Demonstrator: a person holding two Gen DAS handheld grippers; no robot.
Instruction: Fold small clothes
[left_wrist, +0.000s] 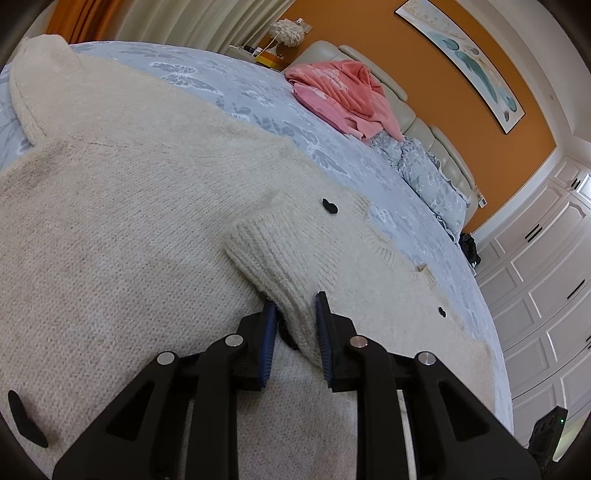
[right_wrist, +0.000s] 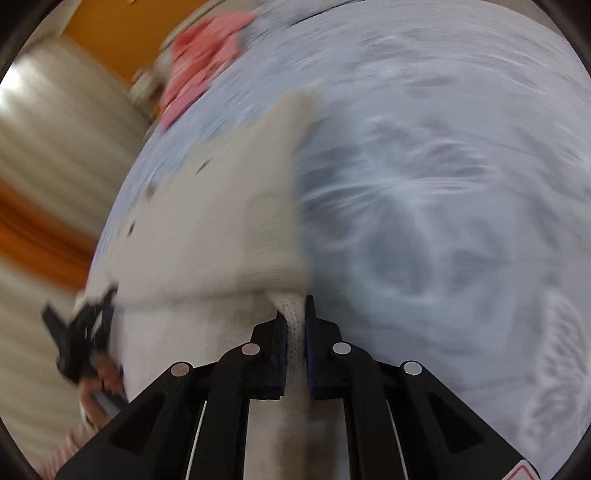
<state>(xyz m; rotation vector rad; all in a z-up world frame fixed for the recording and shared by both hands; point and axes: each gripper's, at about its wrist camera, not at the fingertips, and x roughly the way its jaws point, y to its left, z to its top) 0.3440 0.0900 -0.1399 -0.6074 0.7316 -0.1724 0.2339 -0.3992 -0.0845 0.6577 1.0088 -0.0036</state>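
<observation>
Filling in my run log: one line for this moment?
left gripper: shut on sleeve cuff | right gripper: shut on sweater edge | bed

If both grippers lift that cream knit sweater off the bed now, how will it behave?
The cream sweater will probably sag between the grips: its cuff bunches softly in the left gripper. The fuzzy knit likely resists slipping. The right gripper pinches only a thin fold, which may stretch.

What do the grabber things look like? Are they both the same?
Yes, alike. The left gripper and right gripper are black plastic, with angular arms, round silver pins and blue ridged pads. Thin white cables run beneath. The right one has a red-and-white sticker.
</observation>
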